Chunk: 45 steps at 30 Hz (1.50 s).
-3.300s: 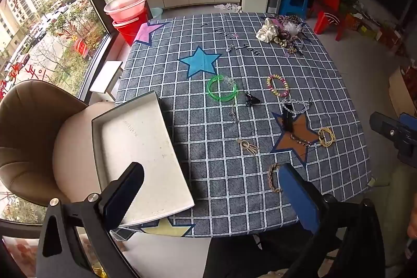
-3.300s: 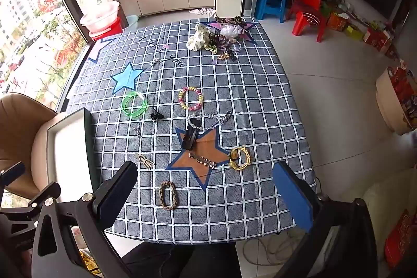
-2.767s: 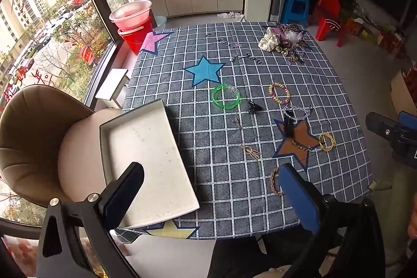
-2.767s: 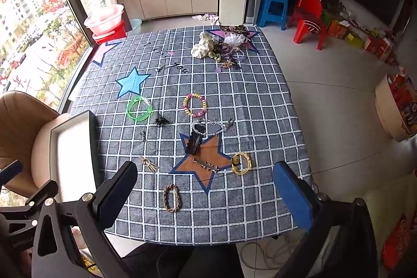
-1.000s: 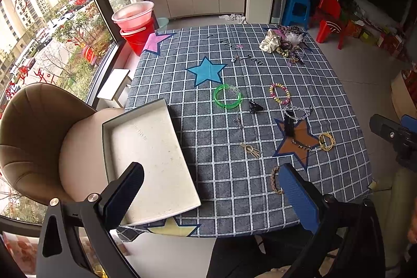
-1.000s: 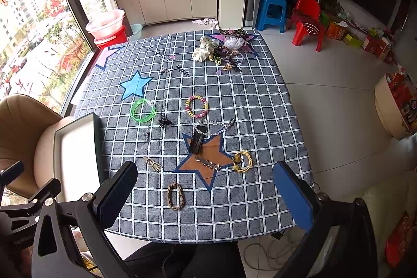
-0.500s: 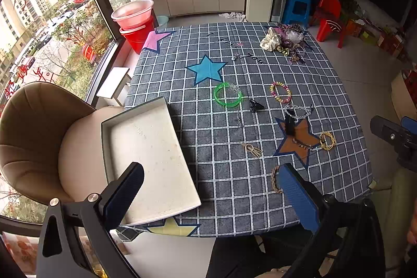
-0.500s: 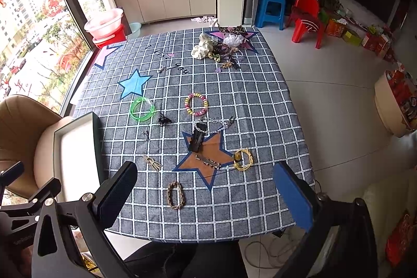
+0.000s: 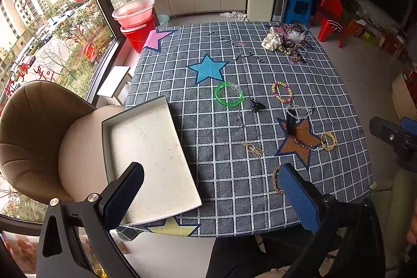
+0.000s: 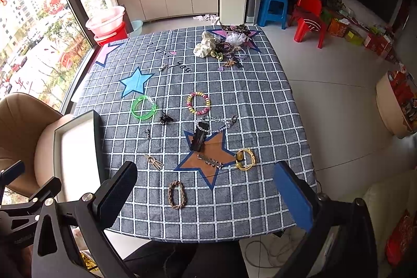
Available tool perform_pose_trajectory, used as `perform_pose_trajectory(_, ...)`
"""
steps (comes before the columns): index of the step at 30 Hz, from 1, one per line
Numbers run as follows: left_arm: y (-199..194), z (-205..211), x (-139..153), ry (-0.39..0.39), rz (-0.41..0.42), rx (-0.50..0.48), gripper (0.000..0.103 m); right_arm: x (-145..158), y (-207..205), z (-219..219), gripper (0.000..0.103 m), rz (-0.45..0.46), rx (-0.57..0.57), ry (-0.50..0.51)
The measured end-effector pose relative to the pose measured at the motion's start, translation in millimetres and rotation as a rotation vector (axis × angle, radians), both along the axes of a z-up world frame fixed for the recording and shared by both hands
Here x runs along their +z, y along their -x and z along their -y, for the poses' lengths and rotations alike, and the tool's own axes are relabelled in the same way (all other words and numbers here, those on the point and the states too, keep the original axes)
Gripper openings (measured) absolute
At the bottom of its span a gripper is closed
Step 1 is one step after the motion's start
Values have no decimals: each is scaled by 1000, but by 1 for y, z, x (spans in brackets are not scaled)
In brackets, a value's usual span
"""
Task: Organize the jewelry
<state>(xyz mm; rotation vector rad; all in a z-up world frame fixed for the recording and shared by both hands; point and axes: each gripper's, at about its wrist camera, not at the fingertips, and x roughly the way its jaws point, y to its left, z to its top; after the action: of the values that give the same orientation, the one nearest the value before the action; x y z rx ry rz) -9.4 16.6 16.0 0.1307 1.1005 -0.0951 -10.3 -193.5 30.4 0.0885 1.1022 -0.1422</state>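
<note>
Jewelry lies scattered on a checked tablecloth (image 9: 234, 181): a green bangle (image 9: 228, 95) (image 10: 143, 106), a pink-yellow bead bracelet (image 9: 281, 92) (image 10: 198, 103), a silver chain (image 10: 216, 123), a black clip (image 10: 197, 139), a gold ring bundle (image 10: 245, 159), a brown braided bracelet (image 10: 177, 194) and small earrings (image 10: 154, 161). A white tray (image 9: 151, 160) (image 10: 75, 147) overhangs the table's left edge. My left gripper (image 9: 208, 196) is open above the near edge, by the tray. Open too, my right gripper (image 10: 206, 189) hovers over the near edge above the braided bracelet. Both hold nothing.
A pile of scrunchies and hair ties (image 10: 224, 43) sits at the far right corner. A tan chair (image 9: 39, 134) stands left under the tray. Red buckets (image 9: 135, 25) are by the window. Blue and red stools (image 10: 289, 9) stand beyond the table.
Both grippers have drawn back and risen slightly, so the table looks a little smaller. The jewelry and the tray have not moved.
</note>
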Motion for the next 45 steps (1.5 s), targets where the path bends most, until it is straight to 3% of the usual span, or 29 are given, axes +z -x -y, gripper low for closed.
perform_pose_trajectory(31,-2,-2,-3,1,-9,3,103,-3,-2,0,103,-7,4,-2)
perform_pose_trajectory(45,-27,1,-47,-2,-128,31,103,-36,-11,22,103,-71,-38,-42)
